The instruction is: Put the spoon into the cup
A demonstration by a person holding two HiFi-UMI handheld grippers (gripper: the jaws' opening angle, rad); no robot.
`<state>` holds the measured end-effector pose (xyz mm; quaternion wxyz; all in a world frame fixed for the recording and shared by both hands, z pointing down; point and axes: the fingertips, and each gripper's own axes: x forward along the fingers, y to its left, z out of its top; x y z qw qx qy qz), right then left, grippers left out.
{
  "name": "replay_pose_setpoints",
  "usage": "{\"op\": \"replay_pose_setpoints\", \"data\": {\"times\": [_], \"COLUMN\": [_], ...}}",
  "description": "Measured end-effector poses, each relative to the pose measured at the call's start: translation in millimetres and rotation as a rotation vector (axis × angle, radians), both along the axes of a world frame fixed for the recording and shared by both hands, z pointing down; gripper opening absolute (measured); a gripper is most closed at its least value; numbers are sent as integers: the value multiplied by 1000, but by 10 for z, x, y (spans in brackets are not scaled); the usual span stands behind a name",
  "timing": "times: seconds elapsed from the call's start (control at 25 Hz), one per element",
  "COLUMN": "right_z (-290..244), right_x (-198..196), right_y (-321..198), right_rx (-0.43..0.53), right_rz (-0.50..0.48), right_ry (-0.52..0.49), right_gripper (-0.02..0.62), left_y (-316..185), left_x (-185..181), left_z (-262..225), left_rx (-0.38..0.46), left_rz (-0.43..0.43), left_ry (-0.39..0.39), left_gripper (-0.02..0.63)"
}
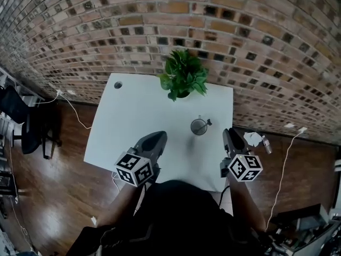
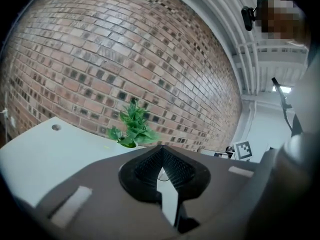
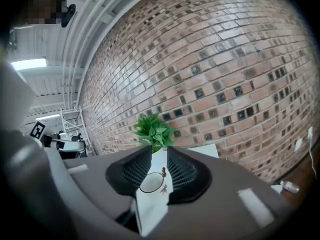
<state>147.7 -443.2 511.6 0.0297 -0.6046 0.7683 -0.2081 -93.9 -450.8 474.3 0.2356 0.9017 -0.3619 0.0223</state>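
Head view: spoon (image 1: 208,122) bowl hidden inside cup (image 1: 199,127) near tabletop's (image 1: 133,116) right edge; right gripper (image 3: 159,152) parted, left gripper (image 2: 161,149) closed, both empty.

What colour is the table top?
White. The table shows best in the head view.

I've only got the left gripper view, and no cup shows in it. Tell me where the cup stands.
Observer: In the head view the clear glass cup stands on the white table, nearer the person than the green potted plant.
Operator: Report the spoon.
Observer: A thin spoon seems to stand inside it already, handle over the rim.
Operator: Now the right gripper.
Observer: The right gripper is open and empty; the cup sits beyond its jaws.
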Motion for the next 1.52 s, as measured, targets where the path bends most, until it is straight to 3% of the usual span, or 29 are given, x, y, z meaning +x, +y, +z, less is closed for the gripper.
{"op": "replay_pose_setpoints", "data": {"times": [0.12, 0.32, 0.64, 0.96, 1.2, 1.52], "right_z": [-232, -421, -678, -989, -1137, -1283], "right_x": [85, 230, 324, 23, -146, -220], "right_y": [121, 347, 659, 1192, 1615, 2174], "right_rx": [28, 39, 73, 95, 96, 157], "right_rz": [-30, -64, -13, 58, 116, 38], "right_ry": [16, 4, -4, 2, 41, 57], "right_gripper": [43, 34, 6, 6, 6, 6], "left_y": [33, 182, 441, 854, 1241, 1822], "left_x": [24, 71, 27, -259, -421, -282], "left_z": [-108, -261, -445, -603, -689, -807], "left_rx": [25, 69, 128, 155, 147, 188], "left_rz": [-24, -57, -91, -5, 36, 30], "left_ry": [6, -26, -36, 22, 110, 103], "left_gripper": [-8, -8, -8, -8, -8, -8]}}
